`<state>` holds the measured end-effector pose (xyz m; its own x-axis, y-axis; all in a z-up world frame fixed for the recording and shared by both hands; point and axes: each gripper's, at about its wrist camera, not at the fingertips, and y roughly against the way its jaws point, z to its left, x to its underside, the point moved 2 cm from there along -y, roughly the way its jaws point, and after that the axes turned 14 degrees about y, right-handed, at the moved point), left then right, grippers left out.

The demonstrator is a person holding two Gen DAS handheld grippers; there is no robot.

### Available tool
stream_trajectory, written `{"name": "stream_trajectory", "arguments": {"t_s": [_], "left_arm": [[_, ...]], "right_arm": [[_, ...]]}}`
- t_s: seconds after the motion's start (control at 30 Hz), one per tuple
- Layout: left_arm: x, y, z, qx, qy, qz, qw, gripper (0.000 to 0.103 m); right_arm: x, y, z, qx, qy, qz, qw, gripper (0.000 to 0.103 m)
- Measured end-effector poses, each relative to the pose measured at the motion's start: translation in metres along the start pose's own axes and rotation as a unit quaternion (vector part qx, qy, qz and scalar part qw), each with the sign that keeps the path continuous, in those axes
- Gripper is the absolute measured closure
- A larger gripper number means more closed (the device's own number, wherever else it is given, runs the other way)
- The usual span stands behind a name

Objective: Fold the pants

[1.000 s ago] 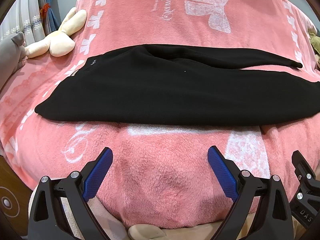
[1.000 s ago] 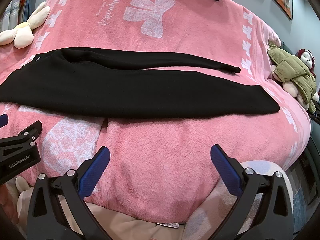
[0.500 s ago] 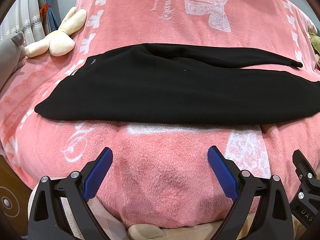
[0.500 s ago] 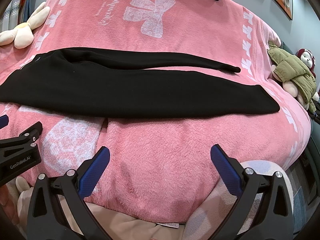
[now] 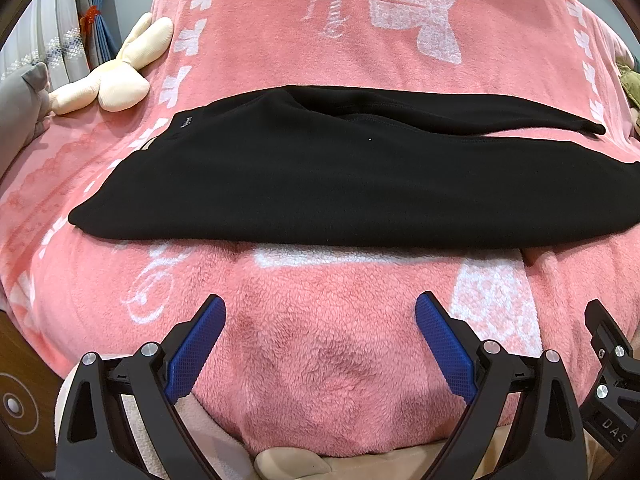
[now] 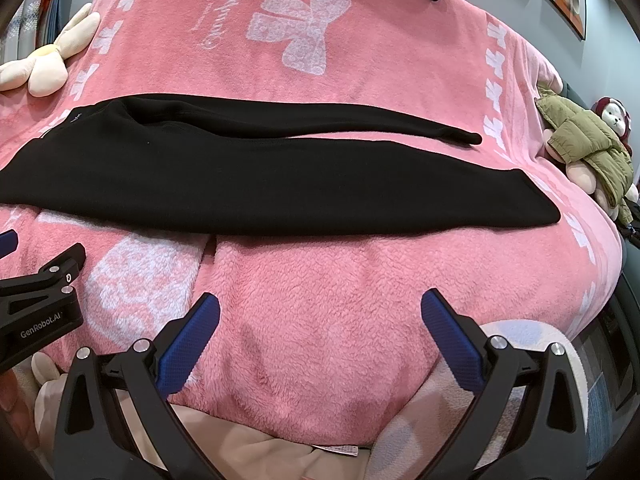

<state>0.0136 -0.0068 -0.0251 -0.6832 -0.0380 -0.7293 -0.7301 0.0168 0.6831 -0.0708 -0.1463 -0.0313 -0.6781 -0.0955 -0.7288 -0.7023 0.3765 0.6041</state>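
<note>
Black pants (image 5: 320, 176) lie spread sideways across a pink fleece blanket (image 5: 328, 340) on a bed, waistband at the left, both legs running to the right. They also show in the right wrist view (image 6: 248, 184), with the leg ends at the right. My left gripper (image 5: 320, 312) is open and empty, hovering over the blanket's near edge, short of the pants. My right gripper (image 6: 320, 312) is open and empty, likewise short of the pants. The left gripper's body (image 6: 36, 304) shows at the left of the right wrist view.
A cream plush toy (image 5: 116, 80) lies at the bed's left side. A plush doll in an olive jacket (image 6: 592, 148) sits at the right edge. Curtains (image 5: 80, 32) hang at the far left. The bed drops off at the near edge.
</note>
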Motion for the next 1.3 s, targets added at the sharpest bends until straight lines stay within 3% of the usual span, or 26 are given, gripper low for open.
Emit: {"name": "stream_trajectory", "arguments": {"t_s": [0.77, 0.9, 0.97, 1.1, 1.3], "left_arm": [[0.004, -0.004, 0.000, -0.002, -0.001, 0.002, 1.0000, 0.009], [-0.003, 0.000, 0.004, 0.020, 0.012, 0.011, 0.9997, 0.009], [-0.016, 0.006, 0.015, 0.042, 0.035, 0.015, 0.9984, 0.009], [-0.056, 0.004, 0.037, 0.045, 0.056, 0.012, 0.9974, 0.009], [-0.147, -0.028, 0.086, 0.059, 0.116, 0.024, 0.9912, 0.009]], "right_arm": [[0.006, -0.009, 0.001, -0.019, -0.007, 0.018, 1.000, 0.005], [0.001, -0.010, -0.011, -0.045, -0.025, 0.027, 0.998, 0.005], [-0.009, -0.012, -0.026, -0.050, -0.035, 0.024, 0.998, 0.005], [-0.037, -0.029, -0.067, -0.049, -0.039, 0.017, 0.998, 0.005], [-0.090, -0.099, -0.166, -0.036, -0.066, 0.032, 0.997, 0.005]]}}
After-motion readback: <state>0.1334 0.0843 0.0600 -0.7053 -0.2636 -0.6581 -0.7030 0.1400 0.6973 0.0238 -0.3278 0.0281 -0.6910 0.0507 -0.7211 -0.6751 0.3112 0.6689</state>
